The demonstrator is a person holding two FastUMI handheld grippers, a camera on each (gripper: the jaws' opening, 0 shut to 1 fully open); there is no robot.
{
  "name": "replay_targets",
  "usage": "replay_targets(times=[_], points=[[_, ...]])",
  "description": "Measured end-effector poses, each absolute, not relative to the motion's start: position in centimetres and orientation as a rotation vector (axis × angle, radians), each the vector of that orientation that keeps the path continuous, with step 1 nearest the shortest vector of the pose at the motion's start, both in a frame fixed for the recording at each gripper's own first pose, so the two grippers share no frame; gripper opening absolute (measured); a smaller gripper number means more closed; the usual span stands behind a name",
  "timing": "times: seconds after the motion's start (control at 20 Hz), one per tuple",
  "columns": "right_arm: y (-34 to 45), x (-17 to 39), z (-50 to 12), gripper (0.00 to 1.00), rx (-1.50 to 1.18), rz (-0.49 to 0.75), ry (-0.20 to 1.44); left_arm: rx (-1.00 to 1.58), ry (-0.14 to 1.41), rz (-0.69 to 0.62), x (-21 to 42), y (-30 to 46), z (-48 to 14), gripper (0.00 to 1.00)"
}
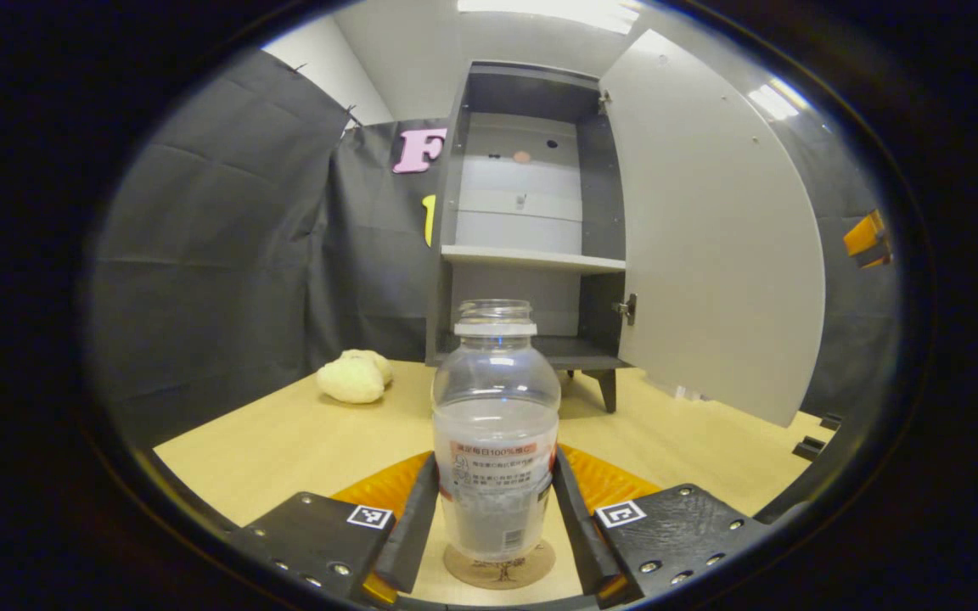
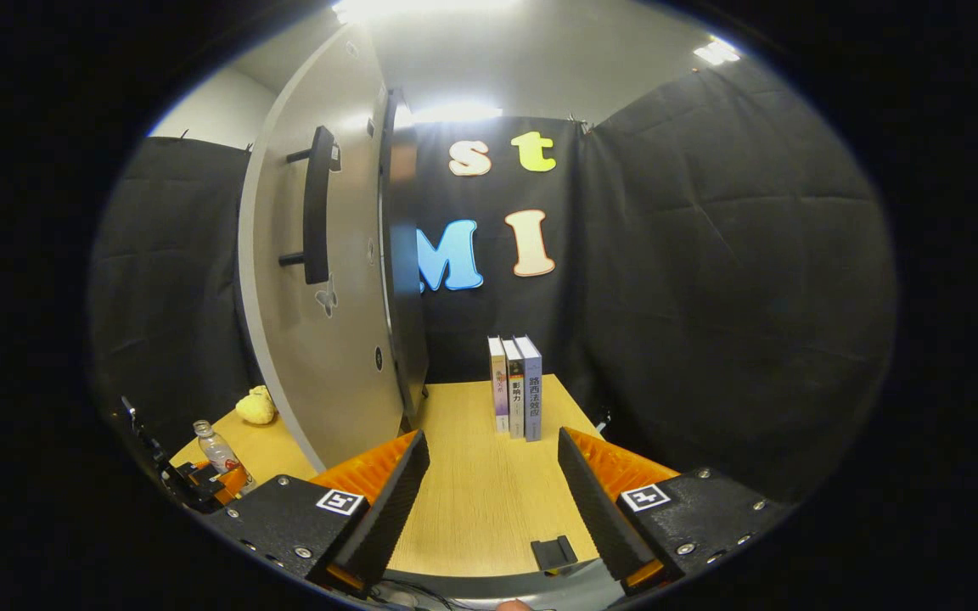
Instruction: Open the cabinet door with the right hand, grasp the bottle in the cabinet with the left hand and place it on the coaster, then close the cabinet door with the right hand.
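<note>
Counter (image 1: pixel 285 441): pale wood grain, light tan. Pale yellow plush lump (image 1: pixel 354 376) lies on it near the back wall, well left in the left gripper view; also seen far off in the right gripper view. Three books (image 2: pixel 515 386) stand upright side by side, spines out, touching each other, at the counter's far edge against the black cloth. Small black clip-like piece (image 2: pixel 553 552) sits at the counter's near edge.

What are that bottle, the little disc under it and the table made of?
The bottle looks like clear, glossy plastic: you see through it, and light glints on its shoulder. The coaster seems cork or cardboard: flat, brown, matte. The table appears pale wood or wood-look laminate, with fine grain lines and a dull sheen.
</note>
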State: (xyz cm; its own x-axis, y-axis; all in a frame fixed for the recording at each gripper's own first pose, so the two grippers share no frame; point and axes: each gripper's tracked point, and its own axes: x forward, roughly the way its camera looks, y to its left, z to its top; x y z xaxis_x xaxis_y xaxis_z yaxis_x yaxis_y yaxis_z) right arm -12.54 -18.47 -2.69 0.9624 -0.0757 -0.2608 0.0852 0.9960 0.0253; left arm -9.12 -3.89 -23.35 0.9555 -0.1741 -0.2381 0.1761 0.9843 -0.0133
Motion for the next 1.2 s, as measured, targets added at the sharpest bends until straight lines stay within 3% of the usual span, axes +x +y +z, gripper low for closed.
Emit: replay_targets(times=[0.05, 0.35, 0.4, 0.65, 0.95, 1.2], points=[[-18.4, -12.5, -2.8, 0.94, 0.044, -0.079, 0.267, 0.012, 0.243, -0.177, -9.2, -3.8, -23.8, 0.72], [-17.7, -12.0, -3.3, 0.94, 0.075, -0.066, 0.297, 0.019, 0.253, -0.156, -10.3, -4.1, -26.2, 0.72], [-17.6, -11.7, -3.2, 0.94, 0.081, -0.064, 0.294, 0.025, 0.249, -0.147, -10.5, -4.1, -26.4, 0.76], [-17.3, -11.3, -3.3, 0.94, 0.083, -0.059, 0.303, 0.076, 0.247, -0.118, -10.8, -4.3, -27.3, 0.73], [-16.6, -10.6, -2.9, 0.94, 0.066, -0.034, 0.288, 0.114, 0.255, -0.102, -10.8, -4.4, -26.0, 0.82], [-16.4, -10.1, -2.1, 0.94, 0.080, -0.015, 0.259, 0.134, 0.228, -0.090, -11.1, -4.4, -22.9, 0.78]])
